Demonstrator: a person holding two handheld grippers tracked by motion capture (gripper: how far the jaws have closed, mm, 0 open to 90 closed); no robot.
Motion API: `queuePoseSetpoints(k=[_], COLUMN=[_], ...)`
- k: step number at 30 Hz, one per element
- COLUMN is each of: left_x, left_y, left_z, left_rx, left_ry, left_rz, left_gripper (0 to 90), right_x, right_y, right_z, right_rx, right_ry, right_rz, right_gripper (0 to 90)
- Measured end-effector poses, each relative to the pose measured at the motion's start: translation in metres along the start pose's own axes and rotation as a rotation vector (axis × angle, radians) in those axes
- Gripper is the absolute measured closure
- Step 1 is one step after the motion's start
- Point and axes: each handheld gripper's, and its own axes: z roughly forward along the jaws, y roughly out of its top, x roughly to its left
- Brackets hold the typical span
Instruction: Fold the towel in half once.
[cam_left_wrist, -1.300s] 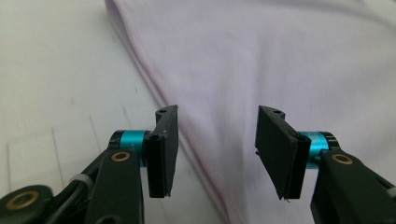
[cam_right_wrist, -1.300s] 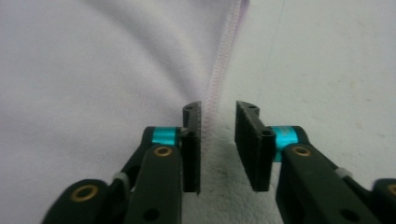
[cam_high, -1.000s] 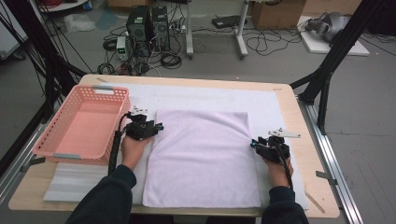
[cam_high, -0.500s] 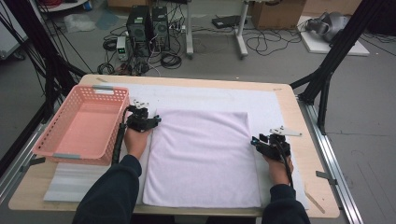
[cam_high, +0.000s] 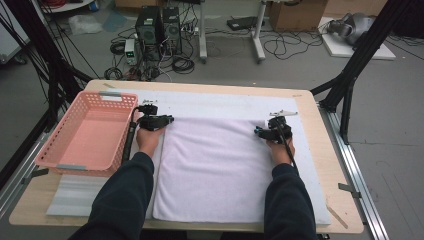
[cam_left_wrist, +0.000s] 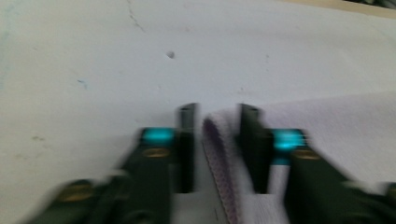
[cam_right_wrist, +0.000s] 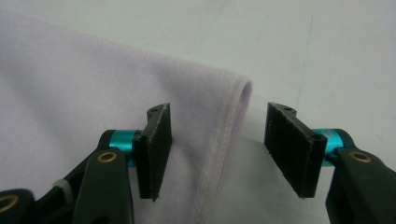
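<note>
Two grippers worked the far corners of a pale lilac towel (cam_high: 215, 170) that lay flat across the middle of a wooden table (cam_high: 330, 165). A white padded mat (cam_high: 220, 105) covered most of the tabletop under the towel, marked with small specks and scuffs. The left gripper (cam_high: 167, 120) sat at the towel's far left corner; its jaws had just been closing, and in the left gripper view the hem stood folded between them, though blur hid whether the pads pressed it. The right gripper (cam_high: 260, 132) sat at the far right corner; its jaws had just been opening and stood apart, the corner's edge (cam_right_wrist: 233, 116) lying loose between them without touching either pad. A pink plastic basket (cam_high: 85, 137) rested on the left side of the table, just beside the left hand. Beyond the far edge, the grey floor held computer towers (cam_high: 159, 27), tangled cables (cam_high: 280, 47) and black frame legs (cam_high: 360, 55).
</note>
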Motion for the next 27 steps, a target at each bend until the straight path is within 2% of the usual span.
queuePoseSetpoints(k=[1, 2, 3, 5, 6, 8, 10, 12, 14, 16, 18, 20, 21, 22, 24, 27], left_x=[-0.001, -0.002, -0.005, -0.009, -0.009, -0.009, -0.01, -0.012, -0.017, -0.025, -0.032, -0.039, -0.042, -0.046, -0.048, -0.05], left_y=[0.0, 0.0, 0.0, 0.0, 0.0, -0.001, 0.0, 0.001, 0.002, 0.004, 0.006, 0.007, 0.007, 0.008, 0.005, -0.001], left_z=[-0.001, -0.001, 0.0, 0.0, -0.001, -0.003, -0.006, -0.011, -0.015, -0.019, -0.025, -0.031, -0.034, -0.038, -0.047, -0.059], left_rx=[0.002, -0.001, -0.003, -0.003, -0.004, -0.014, -0.009, -0.011, -0.019, -0.031, -0.037, -0.046, -0.054, -0.063, -0.122, -0.136], left_ry=[0.012, 0.027, 0.045, 0.078, 0.098, 0.137, 0.135, 0.1, 0.044, -0.013, -0.072, -0.133, -0.162, -0.181, -0.216, -0.239], left_rz=[0.023, 0.039, 0.063, 0.097, 0.1, 0.116, 0.156, 0.175, 0.172, 0.162, 0.163, 0.165, 0.171, 0.177, 0.168, 0.163], left_gripper=[85.1, 85.7, 85.8, 85.1, 81.1, 69.2, 61.2, 55.8, 53.3, 48.5, 46.3, 40.8, 38.9, 36.8, 34.8, 29.4], right_x=[0.0, 0.0, -0.001, -0.004, -0.005, -0.005, -0.008, -0.012, -0.016, -0.018, -0.019, -0.018, -0.017, -0.016, -0.012, -0.008], right_y=[0.002, 0.003, 0.002, 0.001, 0.001, 0.002, 0.002, 0.001, -0.001, -0.003, -0.005, -0.007, -0.008, -0.009, -0.013, -0.024], right_z=[0.001, 0.002, 0.002, 0.001, 0.001, 0.0, -0.005, -0.012, -0.022, -0.035, -0.047, -0.059, -0.066, -0.072, -0.085, -0.101], right_rx=[-0.007, -0.013, -0.018, -0.023, -0.023, -0.022, -0.029, -0.058, -0.076, -0.092, -0.11, -0.102, -0.104, -0.108, -0.107, -0.102], right_ry=[-0.012, -0.047, -0.101, -0.157, -0.162, -0.173, -0.158, -0.132, -0.105, -0.088, -0.037, -0.007, 0.023, 0.049, 0.073, 0.115], right_rz=[0.002, -0.008, -0.01, 0.038, 0.049, 0.019, 0.045, 0.053, 0.059, 0.035, 0.04, 0.015, 0.016, -0.009, -0.055, -0.08], right_gripper=[53.6, 59.4, 59.8, 57.2, 56.7, 56.0, 54.7, 53.9, 51.4, 50.0, 46.9, 40.2, 40.5, 40.7, 39.1, 34.2])
